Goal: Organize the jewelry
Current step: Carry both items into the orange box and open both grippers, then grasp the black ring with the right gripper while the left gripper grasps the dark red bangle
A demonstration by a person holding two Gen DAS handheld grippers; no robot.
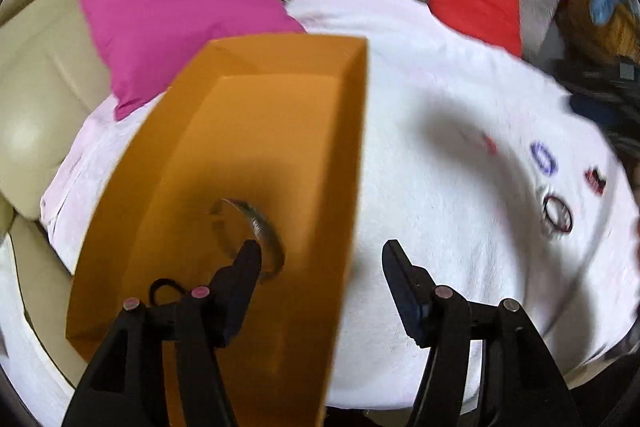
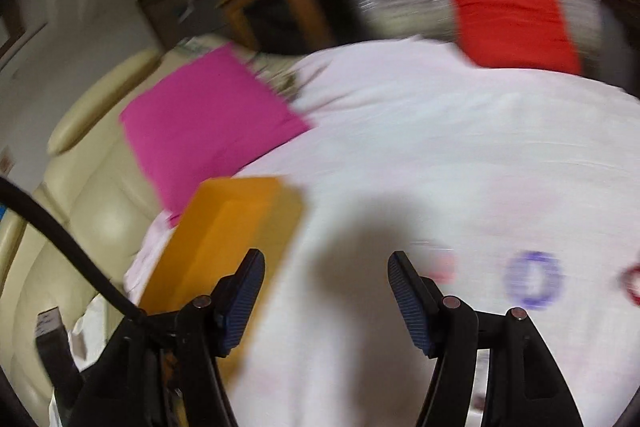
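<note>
A silvery bracelet point(image 1: 256, 227) lies on the floor of the orange box point(image 1: 224, 147), which we have set on the white cloth point(image 1: 420, 167) so loose pieces can be gathered in one place. Our left hand-held gripper point(image 1: 320, 255) hangs over the box's right wall, jaws apart with nothing between them, one finger just beside the bracelet; we judge the piece has been let go there. More jewelry waits well apart on the cloth: a purple ring point(image 1: 544, 158), a red-and-black piece point(image 1: 595, 181) and a dark hoop point(image 1: 557, 214). Our right hand-held gripper point(image 2: 326, 279) is also spread and empty above the cloth, near the box. Blur smears that view, so the small pieces there cannot be told apart. A pink cushion point(image 1: 172, 11) lies beyond the box
</note>
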